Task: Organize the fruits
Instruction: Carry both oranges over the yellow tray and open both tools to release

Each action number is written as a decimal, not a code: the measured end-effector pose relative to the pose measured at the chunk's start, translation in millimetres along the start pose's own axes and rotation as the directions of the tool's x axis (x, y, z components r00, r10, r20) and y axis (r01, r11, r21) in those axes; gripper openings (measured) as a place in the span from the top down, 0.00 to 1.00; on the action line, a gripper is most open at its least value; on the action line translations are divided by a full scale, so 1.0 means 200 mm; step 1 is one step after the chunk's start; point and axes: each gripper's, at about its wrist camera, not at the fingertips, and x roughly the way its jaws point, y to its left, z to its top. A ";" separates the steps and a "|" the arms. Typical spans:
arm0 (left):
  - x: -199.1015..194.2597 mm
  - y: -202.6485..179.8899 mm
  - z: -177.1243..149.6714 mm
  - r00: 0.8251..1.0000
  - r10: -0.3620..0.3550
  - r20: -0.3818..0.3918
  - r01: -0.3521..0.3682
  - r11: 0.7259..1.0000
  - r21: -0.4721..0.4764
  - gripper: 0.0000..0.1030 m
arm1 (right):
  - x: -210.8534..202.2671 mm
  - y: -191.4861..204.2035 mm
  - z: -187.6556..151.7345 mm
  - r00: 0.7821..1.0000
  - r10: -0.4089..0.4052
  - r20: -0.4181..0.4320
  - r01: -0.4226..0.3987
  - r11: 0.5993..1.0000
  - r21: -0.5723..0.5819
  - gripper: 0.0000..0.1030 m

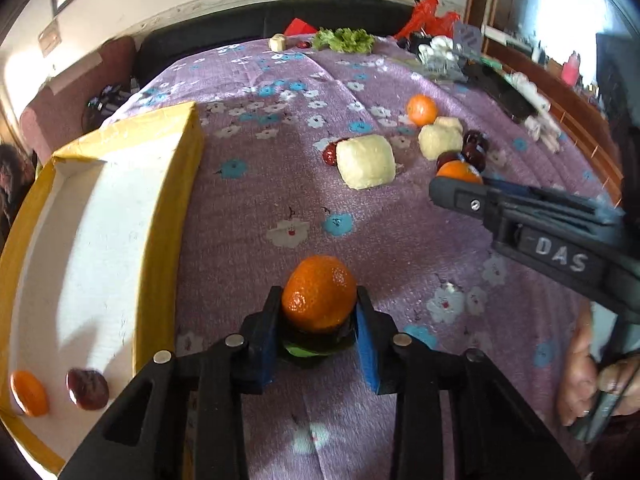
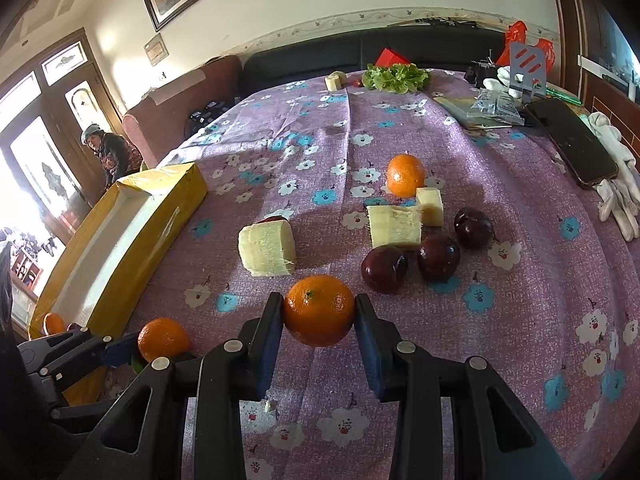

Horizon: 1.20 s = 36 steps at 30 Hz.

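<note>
Each gripper's fingers clamp an orange: left gripper [image 1: 318, 312] around one orange [image 1: 319, 294], right gripper [image 2: 319, 318] around another [image 2: 319, 310]. Round, firm, slightly slippery; squeezed at the widest middle.

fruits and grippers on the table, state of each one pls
left gripper: shut on an orange
right gripper: shut on another orange
third orange: loose on the cloth, untouched
three dark plums: loose on the cloth, close together
yellow box: open, holds one orange and one dark fruit
pale cut chunks: lying on the cloth
</note>
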 end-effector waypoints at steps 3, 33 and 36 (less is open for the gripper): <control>-0.11 0.06 -0.02 0.998 -0.031 0.049 0.033 0.998 -0.053 0.68 | -0.01 0.01 0.00 1.000 -0.006 0.020 0.006 1.000 -0.010 0.62; -0.29 1.29 -0.04 0.987 0.158 -0.002 -0.145 0.899 -0.414 0.68 | 0.26 1.25 0.05 0.932 0.258 -0.254 -0.329 0.897 -0.296 0.61; -0.28 1.35 -0.07 0.990 0.141 -0.009 -0.129 0.878 -0.461 0.65 | 0.36 1.34 -0.01 0.920 0.242 -0.310 -0.340 0.885 -0.318 0.61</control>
